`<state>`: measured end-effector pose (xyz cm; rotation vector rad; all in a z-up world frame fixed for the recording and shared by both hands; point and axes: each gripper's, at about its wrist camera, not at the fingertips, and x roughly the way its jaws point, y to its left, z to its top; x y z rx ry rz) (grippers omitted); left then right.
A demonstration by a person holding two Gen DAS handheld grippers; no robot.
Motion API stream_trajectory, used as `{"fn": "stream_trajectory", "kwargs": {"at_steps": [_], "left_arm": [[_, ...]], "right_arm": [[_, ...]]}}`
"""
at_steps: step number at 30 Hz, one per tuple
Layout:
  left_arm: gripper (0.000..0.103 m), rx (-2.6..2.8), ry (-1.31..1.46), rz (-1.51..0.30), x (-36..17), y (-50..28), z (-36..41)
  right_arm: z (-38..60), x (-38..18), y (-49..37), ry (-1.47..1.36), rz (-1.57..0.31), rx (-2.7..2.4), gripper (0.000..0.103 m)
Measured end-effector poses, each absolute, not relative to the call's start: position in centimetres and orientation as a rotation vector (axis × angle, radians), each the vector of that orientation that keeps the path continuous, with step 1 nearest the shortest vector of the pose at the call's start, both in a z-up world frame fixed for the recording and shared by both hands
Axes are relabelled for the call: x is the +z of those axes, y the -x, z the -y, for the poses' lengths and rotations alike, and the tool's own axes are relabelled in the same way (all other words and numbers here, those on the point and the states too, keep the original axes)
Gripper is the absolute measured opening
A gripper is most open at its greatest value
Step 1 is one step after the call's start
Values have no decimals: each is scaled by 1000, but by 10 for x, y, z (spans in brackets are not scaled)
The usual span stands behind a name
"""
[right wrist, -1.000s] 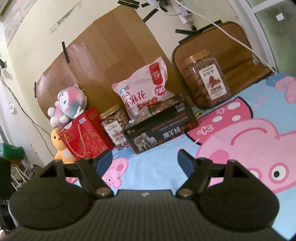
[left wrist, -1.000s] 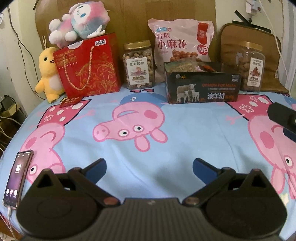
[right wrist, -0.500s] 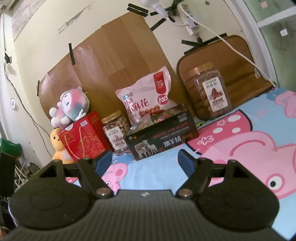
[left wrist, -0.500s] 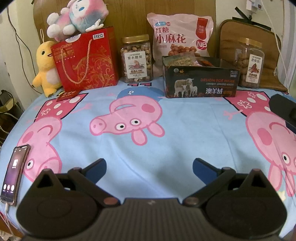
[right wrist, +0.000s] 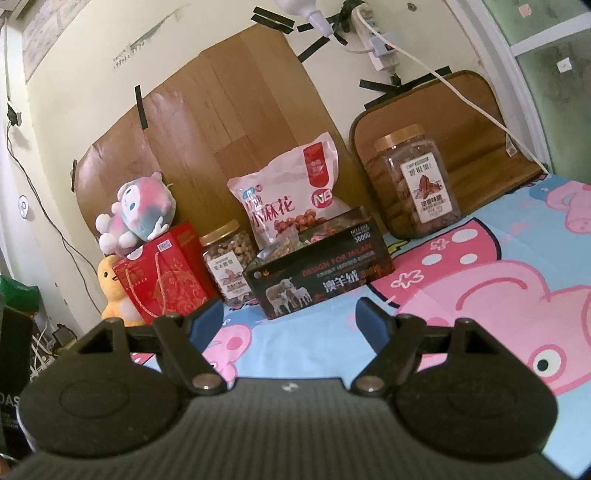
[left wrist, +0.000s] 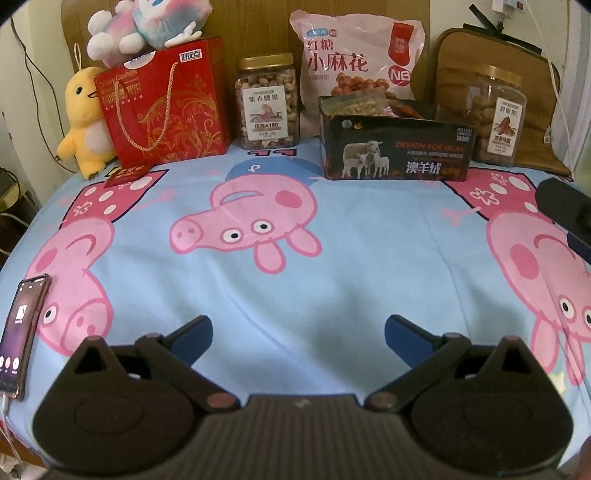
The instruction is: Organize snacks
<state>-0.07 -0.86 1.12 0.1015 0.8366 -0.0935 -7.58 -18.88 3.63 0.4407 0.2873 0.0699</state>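
Observation:
Snacks stand along the back of the pig-print table. A black open box [left wrist: 395, 151] [right wrist: 317, 273] holds snack packets. Behind it leans a pink snack bag [left wrist: 354, 62] [right wrist: 291, 195]. A nut jar [left wrist: 266, 101] [right wrist: 231, 262] stands left of the box, a second jar [left wrist: 496, 114] [right wrist: 413, 184] to its right. A red gift bag [left wrist: 166, 107] [right wrist: 162, 280] is at the far left. My left gripper [left wrist: 298, 334] is open and empty over the front of the table. My right gripper [right wrist: 290, 317] is open and empty, short of the box; it also shows at the right edge of the left wrist view [left wrist: 565, 210].
A pink plush [left wrist: 147, 22] sits on the gift bag and a yellow duck plush [left wrist: 83, 118] stands beside it. A phone [left wrist: 20, 328] lies at the table's left front edge. A small red card [left wrist: 127, 173] lies before the gift bag. A brown cushion [left wrist: 517, 55] leans at back right.
Both grippers have tilted and shifted slightly, so the snacks sit a little differently in each view. Both stay open and empty. No object has moved.

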Motion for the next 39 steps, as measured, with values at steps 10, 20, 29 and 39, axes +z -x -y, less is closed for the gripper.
{"fn": "stream_trajectory", "kwargs": {"at_steps": [10,20,29,39], "left_arm": [[103,-116,-85,-854,8,0,8],[103,-142,-74,-857,8,1,8],[103,-151,-61,-868,6,1,8],[103,-155,-28,-857,7,1,5]], "right_arm": [[188,36,76,-435,-282,69,81],[187,36,76,-430,-285,71,81],[186,35,76,-427,-285,74,81],[186,35,76,-427,-284,74,81]]}}
